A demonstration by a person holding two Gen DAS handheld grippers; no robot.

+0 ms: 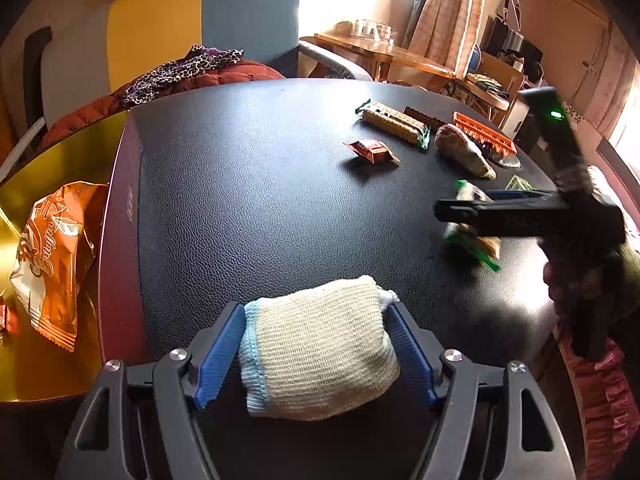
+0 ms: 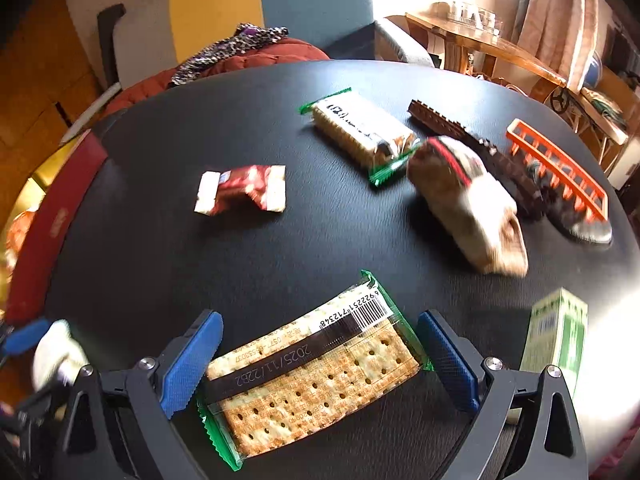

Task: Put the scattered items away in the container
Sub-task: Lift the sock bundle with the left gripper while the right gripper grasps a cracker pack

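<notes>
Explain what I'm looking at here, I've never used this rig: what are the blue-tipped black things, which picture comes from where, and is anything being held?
Each picture comes from a camera mounted on a hand-held gripper, looking along its two blue-padded fingers. A person carries one in each hand; there is no robot arm.

The left view shows the left gripper around a cream knitted bundle; its jaws stand wide with gaps beside the pads, so it is not clamped. The right gripper crosses that view at the right.

The right view shows the right gripper straddling a cracker pack, pads clear of it.

On the black table also lie a red candy, another cracker pack and an orange comb. The gold container sits at the left.
</notes>
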